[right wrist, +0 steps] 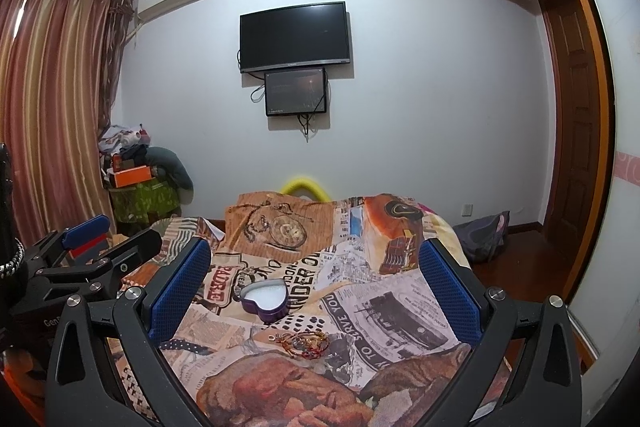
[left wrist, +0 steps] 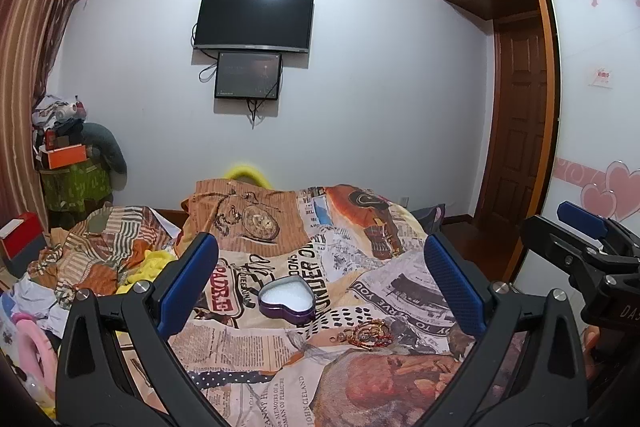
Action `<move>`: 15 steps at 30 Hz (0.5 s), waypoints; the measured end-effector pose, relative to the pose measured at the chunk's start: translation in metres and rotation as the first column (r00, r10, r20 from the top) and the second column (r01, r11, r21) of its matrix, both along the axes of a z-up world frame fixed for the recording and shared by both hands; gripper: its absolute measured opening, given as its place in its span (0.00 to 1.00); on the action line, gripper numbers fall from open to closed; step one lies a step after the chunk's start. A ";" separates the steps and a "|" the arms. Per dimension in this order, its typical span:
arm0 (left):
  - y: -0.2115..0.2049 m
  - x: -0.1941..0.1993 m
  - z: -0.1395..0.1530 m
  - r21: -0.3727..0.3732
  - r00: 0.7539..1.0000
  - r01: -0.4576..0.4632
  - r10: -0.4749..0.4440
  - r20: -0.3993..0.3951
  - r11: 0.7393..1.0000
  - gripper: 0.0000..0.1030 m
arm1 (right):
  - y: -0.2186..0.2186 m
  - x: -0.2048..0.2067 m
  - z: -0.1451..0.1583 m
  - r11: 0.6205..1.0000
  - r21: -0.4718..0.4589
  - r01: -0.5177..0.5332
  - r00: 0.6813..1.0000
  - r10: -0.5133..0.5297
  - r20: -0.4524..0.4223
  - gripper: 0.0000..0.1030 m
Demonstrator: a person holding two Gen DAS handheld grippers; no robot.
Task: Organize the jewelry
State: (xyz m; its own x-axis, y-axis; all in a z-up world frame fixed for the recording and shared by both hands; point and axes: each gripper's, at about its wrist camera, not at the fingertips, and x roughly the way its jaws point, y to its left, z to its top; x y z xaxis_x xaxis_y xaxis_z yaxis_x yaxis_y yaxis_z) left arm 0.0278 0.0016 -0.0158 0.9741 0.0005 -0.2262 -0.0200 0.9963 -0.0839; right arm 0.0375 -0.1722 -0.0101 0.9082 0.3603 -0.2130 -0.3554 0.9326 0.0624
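Hovering low over the bed [left wrist: 280, 379], both tongs gaping wide and gripping nothing: left tongs [left wrist: 320, 283], right tongs [right wrist: 314, 291]. Lying tangled on the newsprint quilt, jewelry [left wrist: 366, 335] just beside the open heart-shaped box [left wrist: 286, 297].

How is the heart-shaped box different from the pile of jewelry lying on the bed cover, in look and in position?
The heart-shaped box is one solid purple thing with a white inside, while the jewelry is a loose tangle of gold and red pieces. The box stands raised on its wall; the jewelry lies flat. The box sits farther from the grippers, the jewelry nearer. Both rest on the printed bed cover, apart from each other, and neither gripper touches them.
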 end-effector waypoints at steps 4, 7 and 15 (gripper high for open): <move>0.003 0.012 -0.006 -0.005 1.000 -0.002 0.002 -0.025 1.000 1.00 | -0.001 0.009 -0.003 1.000 -0.006 0.006 1.000 -0.006 -0.021 1.00; 0.005 0.025 -0.013 -0.007 0.999 -0.010 0.010 -0.052 1.000 1.00 | -0.002 0.018 -0.009 1.000 -0.012 0.013 0.999 -0.013 -0.044 1.00; 0.013 0.066 -0.042 0.003 0.986 -0.054 0.054 -0.159 0.999 1.00 | -0.008 0.049 -0.030 0.999 -0.036 0.033 0.990 -0.037 -0.133 1.00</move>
State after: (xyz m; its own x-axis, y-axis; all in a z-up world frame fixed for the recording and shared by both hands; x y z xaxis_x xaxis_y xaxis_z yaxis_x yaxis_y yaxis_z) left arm 0.0942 0.0145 -0.0579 0.9242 0.0519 -0.3783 -0.0871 0.9933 -0.0764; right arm 0.0861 -0.1803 -0.0400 0.8829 0.3196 -0.3442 -0.3131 0.9467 0.0757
